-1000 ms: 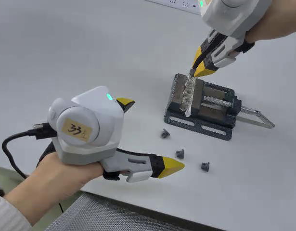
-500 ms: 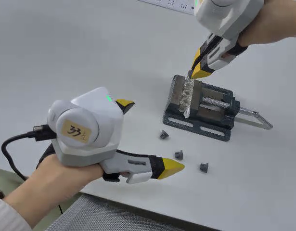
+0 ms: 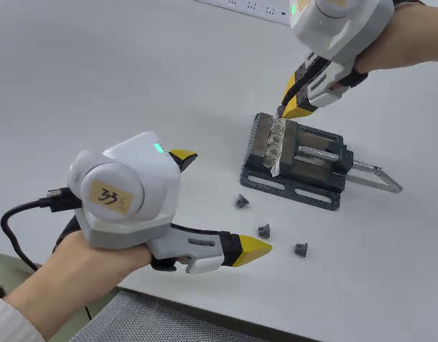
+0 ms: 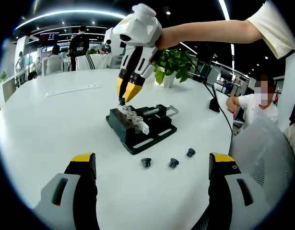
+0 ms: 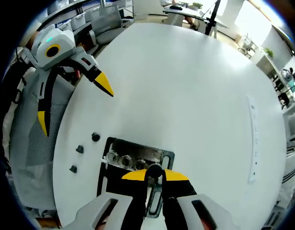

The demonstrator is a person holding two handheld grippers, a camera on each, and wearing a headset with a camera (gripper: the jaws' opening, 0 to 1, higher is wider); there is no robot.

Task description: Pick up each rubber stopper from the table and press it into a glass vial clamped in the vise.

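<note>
My right claw [image 3: 283, 112] is pinched on a rubber stopper [image 5: 154, 171], right over the end vial [image 3: 278, 127] in the vise [image 3: 304, 171]. If I press off-centre, the stopper could tip and pop free, or the glass could crack. My left claw [image 3: 221, 201] gapes wide, idle near three loose stoppers [image 3: 264, 230] on the table [image 3: 133, 71]

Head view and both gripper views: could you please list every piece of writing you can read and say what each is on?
"33", followed by a small mark too unclear to read: handwritten on the tan sticker on the back of the left claw.
Nothing else in these views is legible.
</note>
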